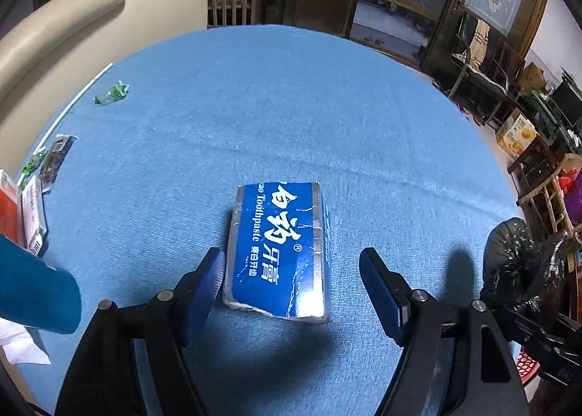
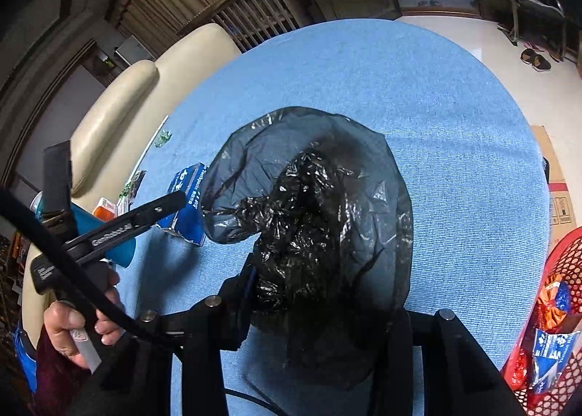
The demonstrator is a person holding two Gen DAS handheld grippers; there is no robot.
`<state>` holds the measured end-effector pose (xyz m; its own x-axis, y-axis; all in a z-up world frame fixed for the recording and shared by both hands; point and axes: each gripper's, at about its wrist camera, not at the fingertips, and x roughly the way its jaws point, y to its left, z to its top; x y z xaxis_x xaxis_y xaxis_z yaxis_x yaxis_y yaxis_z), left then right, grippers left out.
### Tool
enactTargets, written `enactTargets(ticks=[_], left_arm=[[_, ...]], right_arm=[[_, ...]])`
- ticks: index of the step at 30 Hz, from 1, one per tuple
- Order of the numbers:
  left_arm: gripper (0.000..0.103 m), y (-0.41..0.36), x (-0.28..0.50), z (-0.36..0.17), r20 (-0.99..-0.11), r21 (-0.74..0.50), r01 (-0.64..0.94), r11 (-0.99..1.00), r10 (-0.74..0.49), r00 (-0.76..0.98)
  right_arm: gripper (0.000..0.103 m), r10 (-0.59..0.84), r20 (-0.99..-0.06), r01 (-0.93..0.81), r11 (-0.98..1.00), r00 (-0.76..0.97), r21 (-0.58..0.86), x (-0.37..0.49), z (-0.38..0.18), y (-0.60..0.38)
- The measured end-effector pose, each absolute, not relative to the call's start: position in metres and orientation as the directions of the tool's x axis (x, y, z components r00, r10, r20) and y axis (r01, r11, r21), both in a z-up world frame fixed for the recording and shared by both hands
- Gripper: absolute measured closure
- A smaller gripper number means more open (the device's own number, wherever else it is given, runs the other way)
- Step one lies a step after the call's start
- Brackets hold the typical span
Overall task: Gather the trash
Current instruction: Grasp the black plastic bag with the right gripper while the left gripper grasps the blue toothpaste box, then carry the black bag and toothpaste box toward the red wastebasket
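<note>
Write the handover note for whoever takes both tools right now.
Left tool: open, hanging over the blue toothpaste box, which lies on the blue tablecloth between the fingers; not gripped yet.
Right tool: shut on the black trash bag, holding it with its mouth open beside the box.
Done: bag is up and ready; whether anything is in it cannot be told.
Left: grip the box and drop it in the bag, then the green wrapper, the dark packet and the cartons at the table's left edge.
</note>
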<state>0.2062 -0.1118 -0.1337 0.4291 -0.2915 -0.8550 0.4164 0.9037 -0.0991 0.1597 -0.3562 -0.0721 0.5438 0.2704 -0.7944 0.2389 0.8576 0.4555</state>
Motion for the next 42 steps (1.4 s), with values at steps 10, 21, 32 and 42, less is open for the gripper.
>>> enactTargets(ticks=[10,21,32,42], left_arm=[[0.045,-0.104,0.204,-0.141,-0.846,-0.130,0.373,0.919,-0.299,0.441],[0.045,-0.088,0.156,-0.096,-0.790,-0.120,0.385,0.915,-0.324,0.521],[0.045,-0.101,0.081,-0.035,-0.688,0.052,0.411,0.910,-0.266,0.675],[0.045,-0.112,0.028,0.007,-0.574,0.158,0.429,0.889,-0.271,0.773]], right_arm=[[0.060,0.258,-0.785,0.230,0.864,0.563,0.449,0.151,-0.069,-0.354],[0.060,0.240,-0.755,0.207,0.871,0.610,0.445,0.128,-0.047,-0.351],[0.060,0.218,-0.710,0.181,0.880,0.670,0.440,0.085,-0.015,-0.357],[0.060,0.187,-0.658,0.164,0.886,0.730,0.434,0.040,0.016,-0.368]])
